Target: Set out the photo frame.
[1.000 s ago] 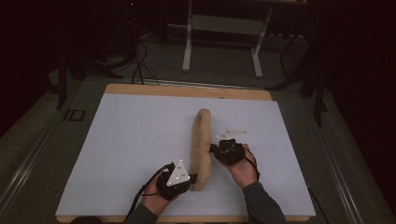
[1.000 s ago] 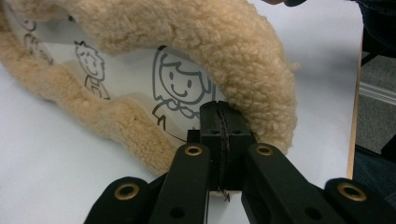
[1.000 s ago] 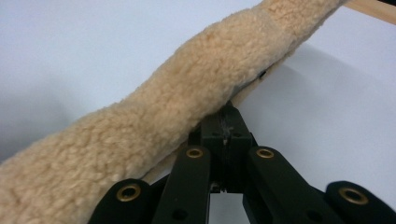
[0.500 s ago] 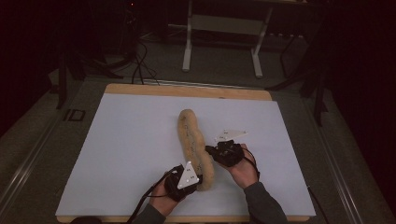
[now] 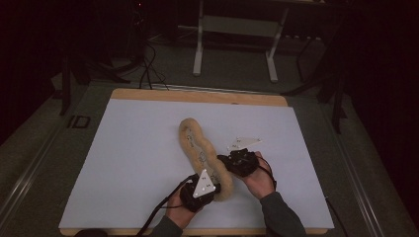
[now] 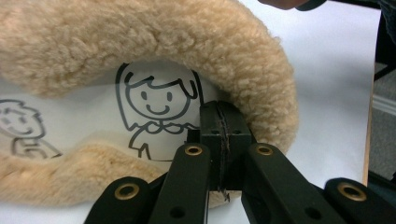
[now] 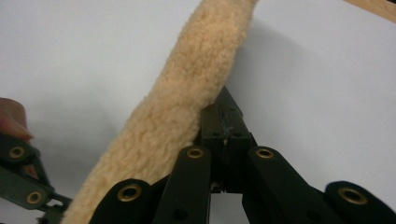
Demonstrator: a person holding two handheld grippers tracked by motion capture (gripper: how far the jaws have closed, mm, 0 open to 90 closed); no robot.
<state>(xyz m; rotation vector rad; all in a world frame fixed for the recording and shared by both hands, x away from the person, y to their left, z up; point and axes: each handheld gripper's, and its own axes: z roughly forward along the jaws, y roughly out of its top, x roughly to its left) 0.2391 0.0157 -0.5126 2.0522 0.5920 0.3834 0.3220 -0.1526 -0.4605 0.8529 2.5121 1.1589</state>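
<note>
From above I see a tan fleece-lined pouch (image 5: 202, 153) lying near the middle of the white table mat (image 5: 123, 163), its near end by my hands and its far end bent toward the left. My left gripper (image 5: 213, 183) pinches the near end, jaws pressed together on the material (its own view shows cartoon figures (image 6: 156, 105) printed on a white lining). My right gripper (image 5: 226, 162) grips the pouch's right edge midway, jaws likewise clamped tight.
</note>
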